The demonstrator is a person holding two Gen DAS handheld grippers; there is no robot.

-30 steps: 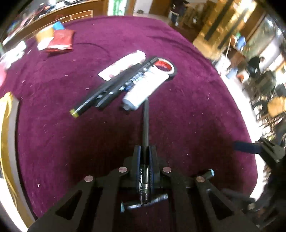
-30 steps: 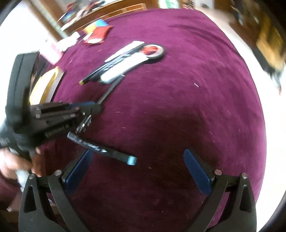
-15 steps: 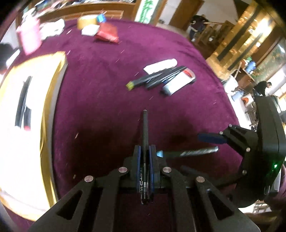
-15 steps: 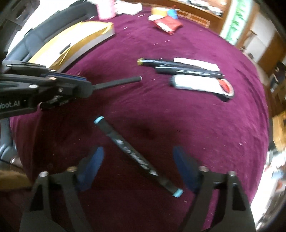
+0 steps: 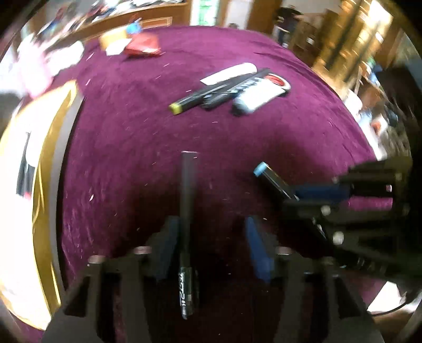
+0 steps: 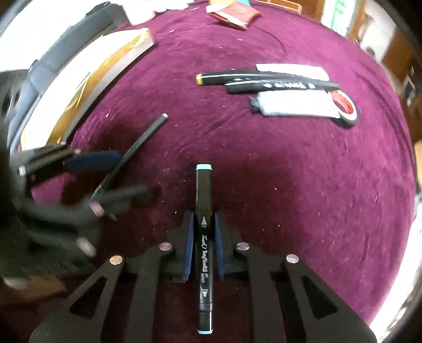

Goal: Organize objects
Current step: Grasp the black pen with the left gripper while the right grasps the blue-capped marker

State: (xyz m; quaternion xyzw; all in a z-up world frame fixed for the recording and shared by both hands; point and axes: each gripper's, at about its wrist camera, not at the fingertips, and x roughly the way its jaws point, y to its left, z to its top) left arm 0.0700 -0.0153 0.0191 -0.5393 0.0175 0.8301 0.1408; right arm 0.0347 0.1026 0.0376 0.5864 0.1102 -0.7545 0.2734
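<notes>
A slim black pen [image 5: 187, 198] points away between the blue pads of my left gripper [image 5: 211, 232]. Those jaws stand apart, and the pen lies against the left pad with a wide gap to the right one. From the right wrist view, the left gripper [image 6: 116, 176] shows at the left with the pen [image 6: 142, 139] slanting out of it. My right gripper [image 6: 203, 219] has its jaws closing tight on a black marker with light-blue caps [image 6: 203, 200], and both pads press its barrel. That marker [image 5: 269, 176] sticks out of the right gripper [image 5: 316, 192] just right of the left one.
On the purple cloth [image 6: 303, 184] farther off lies a row: a yellow-capped marker [image 6: 224, 77], a black pen [image 6: 253, 87], a white tube [image 6: 290, 106], a red tape roll [image 6: 343, 105]. A white gold-edged box [image 6: 92, 79] sits left. Red packets [image 6: 234, 13] lie at the back.
The right jaws have closed on the blue-capped marker, which lay loose between them. The left jaws, shut on the slim pen before, now stand apart. Both grippers have moved closer together.
</notes>
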